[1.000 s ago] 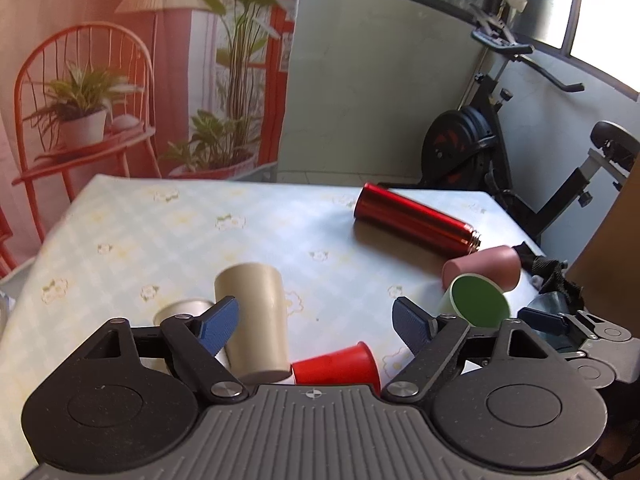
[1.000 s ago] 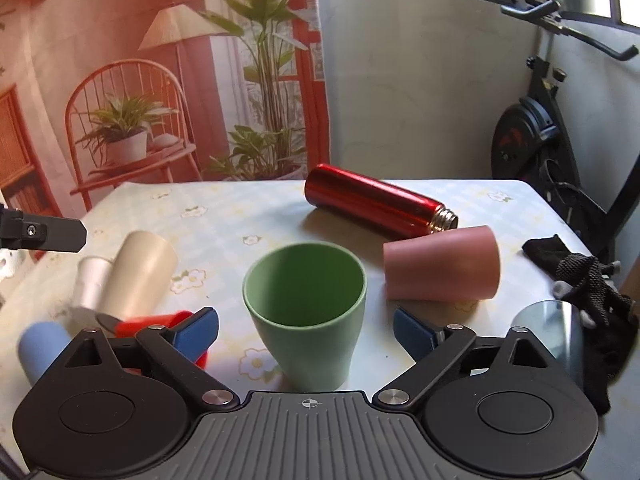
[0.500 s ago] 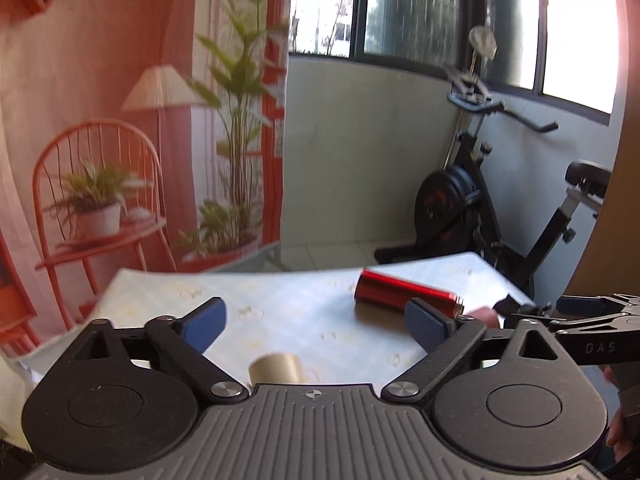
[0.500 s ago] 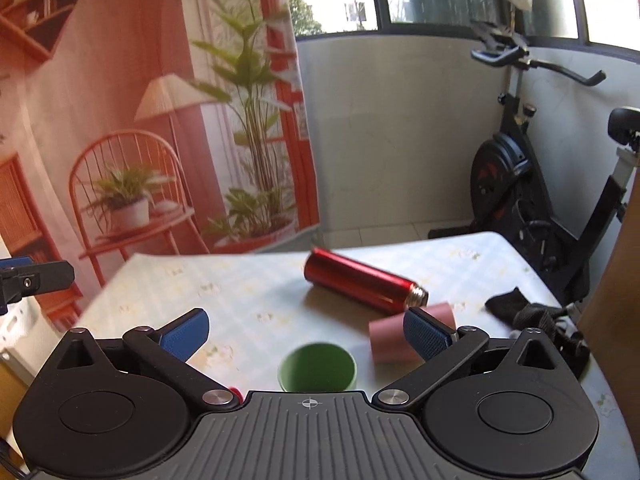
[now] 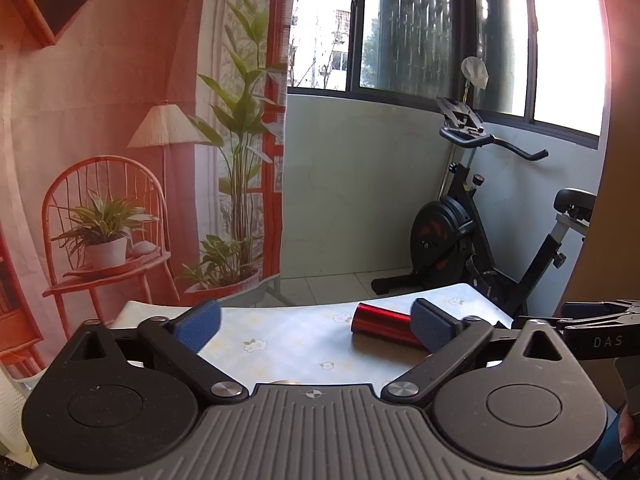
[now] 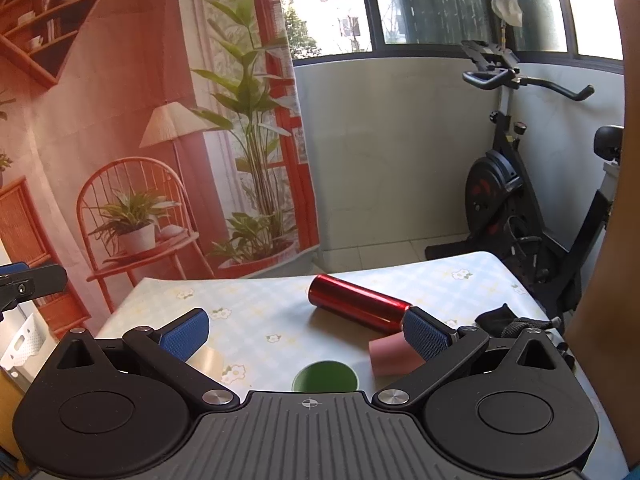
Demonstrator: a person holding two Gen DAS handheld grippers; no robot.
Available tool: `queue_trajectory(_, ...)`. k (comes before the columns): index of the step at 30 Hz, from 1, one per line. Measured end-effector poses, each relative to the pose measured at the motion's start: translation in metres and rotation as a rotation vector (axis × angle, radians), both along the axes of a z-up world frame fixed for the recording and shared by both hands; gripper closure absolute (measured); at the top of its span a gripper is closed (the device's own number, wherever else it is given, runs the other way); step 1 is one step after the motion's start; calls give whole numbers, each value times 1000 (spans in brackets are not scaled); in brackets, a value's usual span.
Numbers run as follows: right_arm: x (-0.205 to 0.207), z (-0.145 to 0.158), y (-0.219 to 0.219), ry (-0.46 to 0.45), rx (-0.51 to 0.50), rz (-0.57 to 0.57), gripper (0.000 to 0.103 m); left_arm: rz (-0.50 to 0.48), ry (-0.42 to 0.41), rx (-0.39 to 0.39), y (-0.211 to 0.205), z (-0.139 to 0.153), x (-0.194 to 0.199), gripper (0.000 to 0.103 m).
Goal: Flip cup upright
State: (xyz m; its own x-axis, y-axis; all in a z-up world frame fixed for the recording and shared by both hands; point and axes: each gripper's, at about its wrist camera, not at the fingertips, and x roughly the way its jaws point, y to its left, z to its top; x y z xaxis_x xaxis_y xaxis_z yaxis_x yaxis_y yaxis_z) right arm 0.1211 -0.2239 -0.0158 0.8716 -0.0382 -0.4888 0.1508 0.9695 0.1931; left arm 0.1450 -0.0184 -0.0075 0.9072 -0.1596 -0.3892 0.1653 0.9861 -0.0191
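Observation:
In the right wrist view a green cup (image 6: 325, 376) stands upright on the table, its mouth just above my gripper body. A pink cup (image 6: 390, 356) lies on its side to its right, partly behind my right finger. A beige cup (image 6: 210, 358) shows at the left, behind my left finger. My right gripper (image 6: 306, 332) is open and empty, held high above the table. My left gripper (image 5: 316, 326) is open and empty, also raised. Only a sliver of a cup rim (image 5: 282, 382) shows in the left wrist view.
A red metal bottle (image 6: 356, 306) lies on its side on the flowered tablecloth (image 6: 256, 308); it also shows in the left wrist view (image 5: 380, 322). Black gloves (image 6: 508, 322) lie at the table's right edge. An exercise bike (image 6: 520, 184) stands behind the table.
Both grippers have risen and pulled back from the table and tilted up. The cups have dropped to the bottom of the views or out of sight. The green cup stays upright.

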Motion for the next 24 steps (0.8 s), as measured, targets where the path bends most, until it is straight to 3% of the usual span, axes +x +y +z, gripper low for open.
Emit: queue_trajectory(24, -8, 4, 9, -15, -18, 8, 0, 15, 5, 5, 4, 4, -1, 0)
